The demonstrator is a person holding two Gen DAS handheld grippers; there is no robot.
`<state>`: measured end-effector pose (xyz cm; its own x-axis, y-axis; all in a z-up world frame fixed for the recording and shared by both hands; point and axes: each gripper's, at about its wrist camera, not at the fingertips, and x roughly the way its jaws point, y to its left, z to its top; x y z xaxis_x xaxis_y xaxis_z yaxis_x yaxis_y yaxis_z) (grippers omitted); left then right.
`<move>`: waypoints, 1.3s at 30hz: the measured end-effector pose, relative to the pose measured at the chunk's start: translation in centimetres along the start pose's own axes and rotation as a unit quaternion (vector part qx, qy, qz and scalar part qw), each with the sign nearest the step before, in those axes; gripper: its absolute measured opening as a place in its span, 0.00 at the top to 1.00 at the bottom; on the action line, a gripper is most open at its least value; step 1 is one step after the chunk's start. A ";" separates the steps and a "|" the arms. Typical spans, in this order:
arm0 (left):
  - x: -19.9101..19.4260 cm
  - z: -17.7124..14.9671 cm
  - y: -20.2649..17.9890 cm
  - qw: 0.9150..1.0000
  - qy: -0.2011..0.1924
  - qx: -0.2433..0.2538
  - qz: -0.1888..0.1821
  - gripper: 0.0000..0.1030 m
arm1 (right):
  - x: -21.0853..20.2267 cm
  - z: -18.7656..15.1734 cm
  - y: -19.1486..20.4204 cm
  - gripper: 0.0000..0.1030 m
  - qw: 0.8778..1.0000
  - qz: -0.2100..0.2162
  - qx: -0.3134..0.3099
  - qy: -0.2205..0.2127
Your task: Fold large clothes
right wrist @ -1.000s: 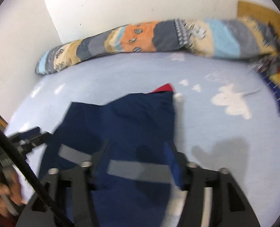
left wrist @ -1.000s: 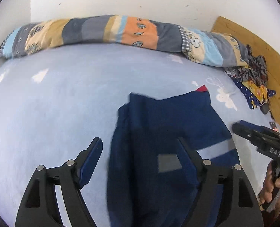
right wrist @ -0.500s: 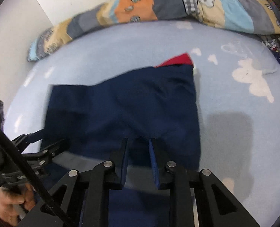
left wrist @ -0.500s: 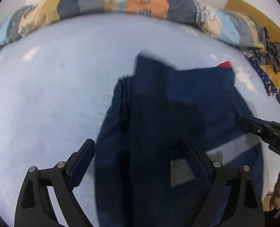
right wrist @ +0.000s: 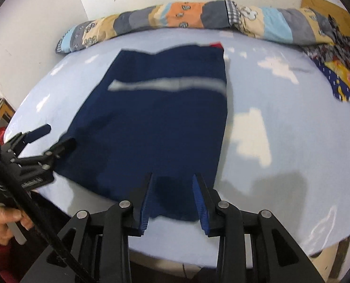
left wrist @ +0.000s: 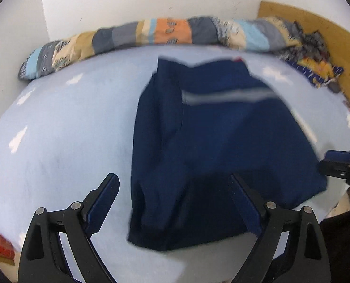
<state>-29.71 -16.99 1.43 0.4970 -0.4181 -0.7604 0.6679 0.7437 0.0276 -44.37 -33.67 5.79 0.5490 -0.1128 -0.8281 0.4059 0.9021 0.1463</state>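
Observation:
A navy garment (left wrist: 222, 141) with a grey stripe lies folded flat on the light blue bed (left wrist: 68, 129); it also shows in the right wrist view (right wrist: 156, 122). A red bit peeks out at its far corner (right wrist: 216, 45). My left gripper (left wrist: 172, 188) is open wide above the garment's near left edge and holds nothing. My right gripper (right wrist: 173, 184) is open, its fingers standing on either side of the garment's near edge without pinching it. The left gripper also shows in the right wrist view (right wrist: 49, 139), open beside the cloth.
A rolled patchwork quilt (right wrist: 198, 16) lies along the far wall. A heap of patterned clothes (right wrist: 335, 66) sits at the far right by a wooden board (left wrist: 316, 28). The bed's near edge (right wrist: 198, 254) runs just below my right gripper.
The right gripper was shut on the garment's edge half a second ago and has now opened. The garment has been laid down flat. Both grippers have drawn back toward the near edge.

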 end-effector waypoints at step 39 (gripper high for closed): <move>-6.3 -3.8 2.5 0.993 -0.036 -0.114 0.023 0.00 | -3.9 -6.9 6.8 0.05 0.970 -0.094 0.020 -0.224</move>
<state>-33.29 -10.58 3.81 0.5682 -0.4117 -0.7125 0.5057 0.8578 -0.0923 -48.78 -24.19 6.30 0.7212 -0.4512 -0.5257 0.5527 0.8323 0.0438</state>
